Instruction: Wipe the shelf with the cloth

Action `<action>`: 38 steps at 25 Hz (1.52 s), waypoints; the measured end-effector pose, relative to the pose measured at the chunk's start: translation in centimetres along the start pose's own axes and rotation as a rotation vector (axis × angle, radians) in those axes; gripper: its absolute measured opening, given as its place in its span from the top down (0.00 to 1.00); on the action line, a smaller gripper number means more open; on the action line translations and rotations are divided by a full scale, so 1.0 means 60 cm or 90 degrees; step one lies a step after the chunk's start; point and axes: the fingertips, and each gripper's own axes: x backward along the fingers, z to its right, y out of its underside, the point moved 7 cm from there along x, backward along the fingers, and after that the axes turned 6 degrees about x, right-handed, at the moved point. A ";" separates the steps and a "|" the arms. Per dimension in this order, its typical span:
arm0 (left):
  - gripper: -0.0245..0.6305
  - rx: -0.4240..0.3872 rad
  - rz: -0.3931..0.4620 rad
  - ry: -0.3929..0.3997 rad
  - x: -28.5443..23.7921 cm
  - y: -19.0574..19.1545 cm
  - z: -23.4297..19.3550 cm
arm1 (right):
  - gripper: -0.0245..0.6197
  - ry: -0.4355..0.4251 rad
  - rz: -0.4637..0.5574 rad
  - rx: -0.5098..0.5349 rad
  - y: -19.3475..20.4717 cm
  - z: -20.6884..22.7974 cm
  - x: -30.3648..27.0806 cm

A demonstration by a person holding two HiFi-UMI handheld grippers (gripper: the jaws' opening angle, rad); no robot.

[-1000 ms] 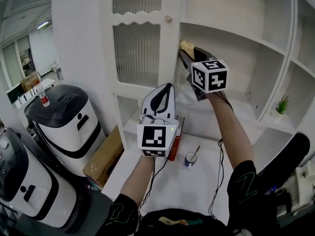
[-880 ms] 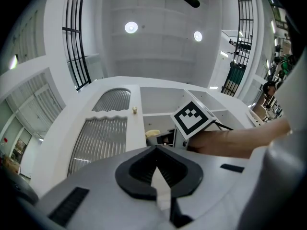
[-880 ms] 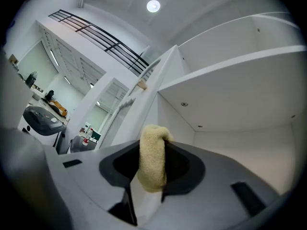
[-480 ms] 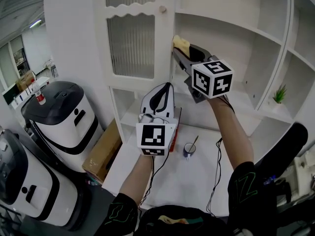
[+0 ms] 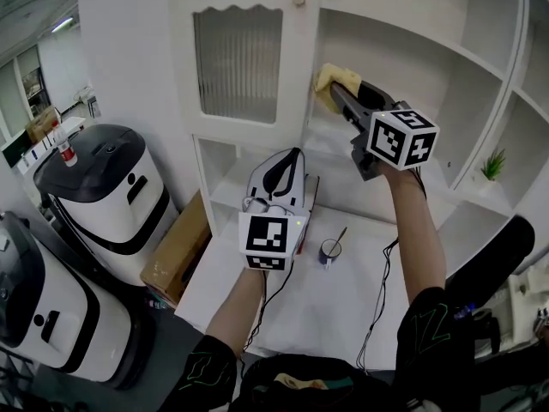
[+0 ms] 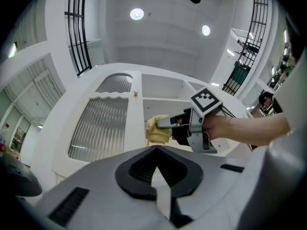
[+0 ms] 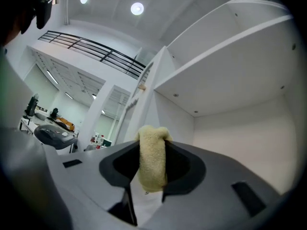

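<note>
The cloth (image 5: pixel 331 77) is pale yellow and nubbly, bunched into a thick fold and pinched between the jaws of the right gripper (image 5: pixel 343 91), its rounded end poking out past their tips. It is held at about 1 o'clock in the head view, at the 9 o'clock side of an open compartment of the white shelf (image 5: pixel 412 88); whether it touches the side wall cannot be told

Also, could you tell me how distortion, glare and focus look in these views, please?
Head view: evenly lit, sharp, shelf edges bow slightly. Left gripper view: strong fisheye with dark corners, ceiling lights blown out. Right gripper view: same fisheye, cloth in the right claw sharp enough to show its nap.
</note>
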 end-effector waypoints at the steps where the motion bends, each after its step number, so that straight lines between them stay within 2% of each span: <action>1: 0.96 -0.004 0.002 0.001 -0.001 -0.002 -0.001 | 0.76 0.012 -0.018 -0.003 0.009 0.010 -0.006; 3: 0.96 -0.015 0.008 0.006 -0.004 -0.010 -0.002 | 0.76 0.037 -0.057 -0.002 0.025 0.028 -0.021; 7: 0.96 -0.025 0.014 0.008 0.002 -0.018 -0.002 | 0.76 0.074 -0.160 0.049 0.057 0.040 -0.052; 14: 0.96 -0.036 -0.008 0.027 0.002 -0.013 0.000 | 0.76 0.075 -0.251 0.079 0.096 0.037 -0.104; 17: 0.96 -0.036 -0.008 0.028 0.006 -0.014 0.000 | 0.76 0.048 -0.257 0.056 0.106 0.025 -0.108; 23: 0.96 -0.032 -0.014 0.025 0.010 -0.008 -0.006 | 0.76 -0.014 -0.253 0.058 0.105 -0.010 -0.087; 38: 0.96 -0.029 -0.030 0.018 0.008 0.017 0.007 | 0.76 -0.088 -0.217 0.039 0.089 -0.069 -0.031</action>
